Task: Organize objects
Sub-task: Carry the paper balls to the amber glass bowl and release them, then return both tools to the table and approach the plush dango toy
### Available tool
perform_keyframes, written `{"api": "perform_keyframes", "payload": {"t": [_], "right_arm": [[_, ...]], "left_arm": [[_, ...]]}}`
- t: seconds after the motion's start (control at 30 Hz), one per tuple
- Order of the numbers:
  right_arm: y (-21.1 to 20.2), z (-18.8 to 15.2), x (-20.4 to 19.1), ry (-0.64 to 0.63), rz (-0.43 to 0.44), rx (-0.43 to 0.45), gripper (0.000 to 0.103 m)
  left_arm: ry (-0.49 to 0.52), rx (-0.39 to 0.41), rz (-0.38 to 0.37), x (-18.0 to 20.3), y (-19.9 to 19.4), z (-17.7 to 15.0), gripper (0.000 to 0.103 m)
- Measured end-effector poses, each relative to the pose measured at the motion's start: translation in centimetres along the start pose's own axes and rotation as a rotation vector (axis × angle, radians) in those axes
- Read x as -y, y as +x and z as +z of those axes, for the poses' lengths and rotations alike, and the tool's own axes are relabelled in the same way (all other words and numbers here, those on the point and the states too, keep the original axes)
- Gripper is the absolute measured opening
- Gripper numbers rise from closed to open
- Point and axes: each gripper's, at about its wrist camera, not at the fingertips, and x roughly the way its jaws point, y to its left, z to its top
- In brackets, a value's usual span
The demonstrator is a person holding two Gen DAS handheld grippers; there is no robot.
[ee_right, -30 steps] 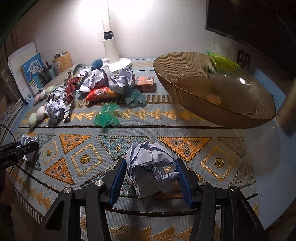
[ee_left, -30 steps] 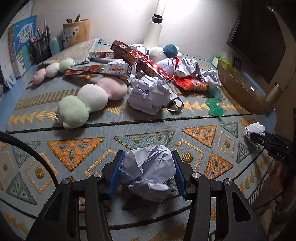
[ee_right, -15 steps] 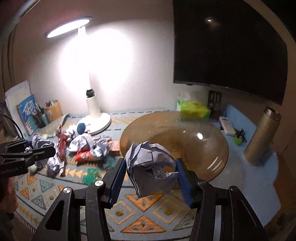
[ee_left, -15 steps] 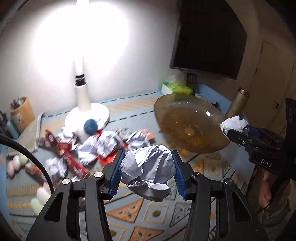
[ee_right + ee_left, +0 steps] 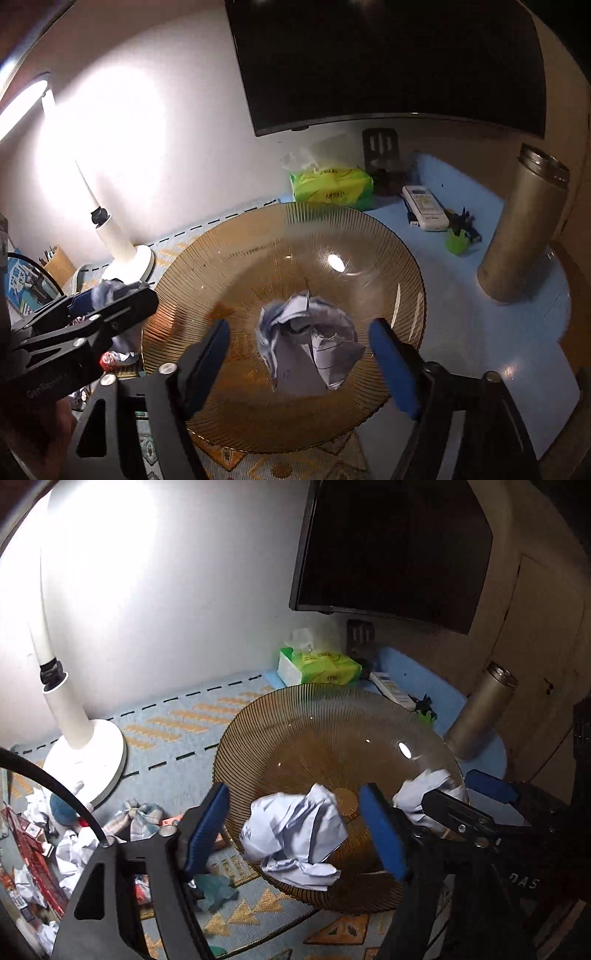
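Observation:
A large amber ribbed glass bowl (image 5: 306,731) stands on the patterned mat; it also fills the middle of the right wrist view (image 5: 221,258). My left gripper (image 5: 299,834) is open above the bowl's near rim, and a crumpled white paper ball (image 5: 295,834) sits loose between its spread blue pads. My right gripper (image 5: 299,354) is open over the bowl, and a second crumpled paper ball (image 5: 310,350) hangs free between its pads. In the left wrist view that second ball (image 5: 421,790) shows at the right gripper's tip, over the bowl's right rim.
A white lamp base (image 5: 88,753) stands left of the bowl. Crumpled papers, red packets and a blue ball (image 5: 62,808) lie at far left. A green tissue pack (image 5: 332,188), a white remote (image 5: 424,206) and a steel flask (image 5: 524,229) stand behind and right.
Both grippers lifted from the mat and swung over the amber bowl. Both jaws have opened, so each paper ball is no longer clamped.

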Motion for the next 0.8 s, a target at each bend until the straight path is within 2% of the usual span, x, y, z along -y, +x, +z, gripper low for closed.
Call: {"api": "perform_keyframes", "payload": {"t": [0.1, 0.17, 0.27, 0.37, 0.43, 0.5, 0.53, 0.57, 0.6, 0.63, 0.7, 0.8], "right_arm": [[-0.5, -0.3, 0.4, 0.002, 0.003, 0.008, 0.086], [-0.8, -0.5, 0.3, 0.005, 0.014, 0.006, 0.087], [-1.8, -1.0, -0.4, 0.007, 0.048, 0.017, 0.087], [-3.6, -1.6, -2.0, -0.012, 0.075, 0.06, 0.087], [-5.2, -2.0, -3.4, -0.042, 0.069, 0.107, 0.087], [-6.9, -2.4, -4.9, -0.071, 0.051, 0.162, 0.088], [-7.7, -2.6, -5.6, -0.078, 0.039, 0.189, 0.094], [-8.5, -2.9, -6.2, -0.08, 0.031, 0.214, 0.098], [-9.2, -3.3, -6.8, -0.075, 0.031, 0.241, 0.103], [-9.7, -3.7, -7.3, -0.068, 0.042, 0.257, 0.103], [-10.1, -4.2, -8.4, -0.061, 0.085, 0.25, 0.103], [-9.1, -5.1, -10.8, -0.108, 0.139, 0.17, 0.103]], "left_arm": [[-0.047, -0.038, -0.052, -1.0, 0.6, -0.5, 0.084], [-0.063, -0.031, -0.064, -1.4, 0.1, -1.0, 0.084], [-0.068, 0.003, -0.069, -2.2, -2.4, -1.6, 0.084], [-0.084, 0.082, -0.043, -3.3, -6.3, -2.4, 0.084], [-0.08, 0.153, 0.008, -4.0, -9.6, -3.2, 0.084], [-0.073, 0.229, 0.111, -4.8, -13.3, -4.4, 0.088], [-0.074, 0.271, 0.166, -5.2, -15.2, -5.2, 0.092], [-0.082, 0.31, 0.208, -5.9, -16.9, -5.7, 0.103], [-0.101, 0.348, 0.249, -6.7, -18.5, -6.5, 0.103], [-0.125, 0.371, 0.284, -7.6, -19.8, -7.5, 0.103], [-0.21, 0.373, 0.337, -10.4, -21.9, -9.7, 0.103], [-0.389, 0.333, 0.403, -15.1, -23.9, -13.5, 0.103]]}}
